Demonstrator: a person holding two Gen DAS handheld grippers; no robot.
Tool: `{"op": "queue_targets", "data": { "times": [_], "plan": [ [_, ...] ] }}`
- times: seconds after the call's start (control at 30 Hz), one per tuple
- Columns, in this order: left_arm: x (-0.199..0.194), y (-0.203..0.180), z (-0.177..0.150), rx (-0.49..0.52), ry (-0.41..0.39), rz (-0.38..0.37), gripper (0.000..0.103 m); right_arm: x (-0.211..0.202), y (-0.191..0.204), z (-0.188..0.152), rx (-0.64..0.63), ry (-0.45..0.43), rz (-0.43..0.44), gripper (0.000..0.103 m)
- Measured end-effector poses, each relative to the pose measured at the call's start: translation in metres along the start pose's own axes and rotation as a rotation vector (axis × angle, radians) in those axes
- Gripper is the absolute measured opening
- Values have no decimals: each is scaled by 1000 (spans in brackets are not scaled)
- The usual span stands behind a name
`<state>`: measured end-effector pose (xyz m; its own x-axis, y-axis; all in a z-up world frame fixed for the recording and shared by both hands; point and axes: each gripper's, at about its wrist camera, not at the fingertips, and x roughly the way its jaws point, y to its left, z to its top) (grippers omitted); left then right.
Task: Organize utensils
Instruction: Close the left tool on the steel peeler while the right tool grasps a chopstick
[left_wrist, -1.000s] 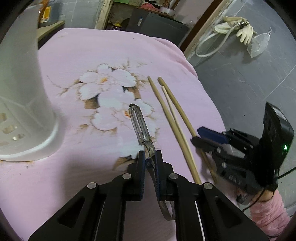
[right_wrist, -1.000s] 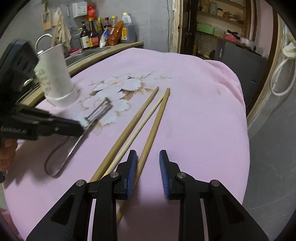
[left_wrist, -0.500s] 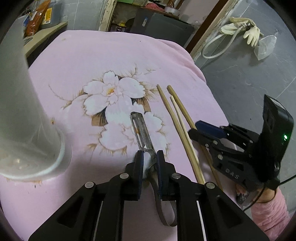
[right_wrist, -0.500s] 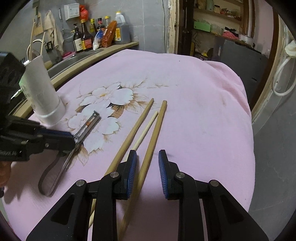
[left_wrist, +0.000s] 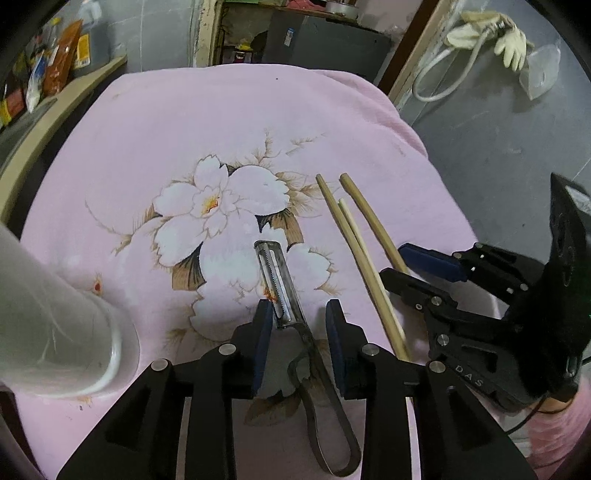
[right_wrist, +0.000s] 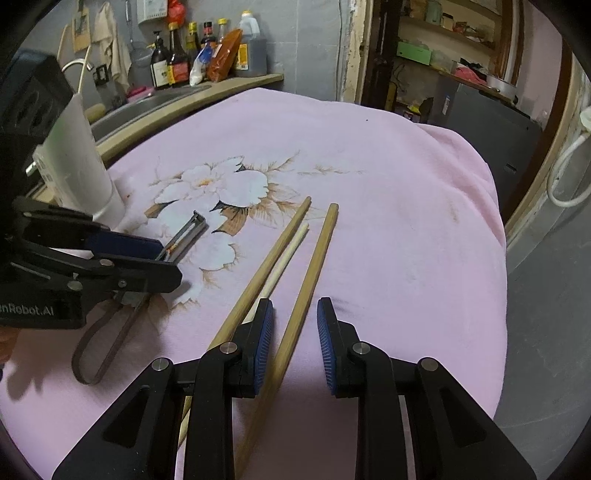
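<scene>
A metal peeler (left_wrist: 284, 291) with a loop handle lies on the pink flowered cloth (left_wrist: 221, 122). My left gripper (left_wrist: 299, 325) straddles it; its jaws are opening and the pads stand off the blade. The same peeler (right_wrist: 184, 236) shows beyond the left gripper (right_wrist: 170, 258) in the right wrist view. Three wooden chopsticks (right_wrist: 314, 258) lie side by side to the right. My right gripper (right_wrist: 295, 332) hangs open over them, the rightmost stick running between its fingers untouched. A white utensil holder (left_wrist: 48, 314) stands at the left.
A counter with a sink and several sauce bottles (right_wrist: 207, 48) runs behind the table's left side. A dark cabinet (left_wrist: 325, 44) stands at the back. The grey floor on the right holds rubber gloves (left_wrist: 509, 40) and a white hose.
The left jaws, shut on the peeler a second ago, have spread and the peeler now rests on the cloth. The right gripper has shifted so the rightmost chopstick lies between its fingers.
</scene>
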<state>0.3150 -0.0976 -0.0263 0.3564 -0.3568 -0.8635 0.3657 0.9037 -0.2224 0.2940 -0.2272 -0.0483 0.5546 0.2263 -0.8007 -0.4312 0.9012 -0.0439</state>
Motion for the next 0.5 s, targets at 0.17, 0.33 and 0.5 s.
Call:
{"op": "queue_targets", "data": {
  "times": [0.17,0.33,0.5],
  "plan": [
    [4,1,-3,29,-8,37,16,1,4,-2,-8,-5,-35,17],
    [6,-1,-3,39,-17,64,14,2,-2,-3,43,-2,-33,6],
    [0,-5,-14,52,-52,76,13,-2,-5,-2,84,12,-20,5]
  ]
}}
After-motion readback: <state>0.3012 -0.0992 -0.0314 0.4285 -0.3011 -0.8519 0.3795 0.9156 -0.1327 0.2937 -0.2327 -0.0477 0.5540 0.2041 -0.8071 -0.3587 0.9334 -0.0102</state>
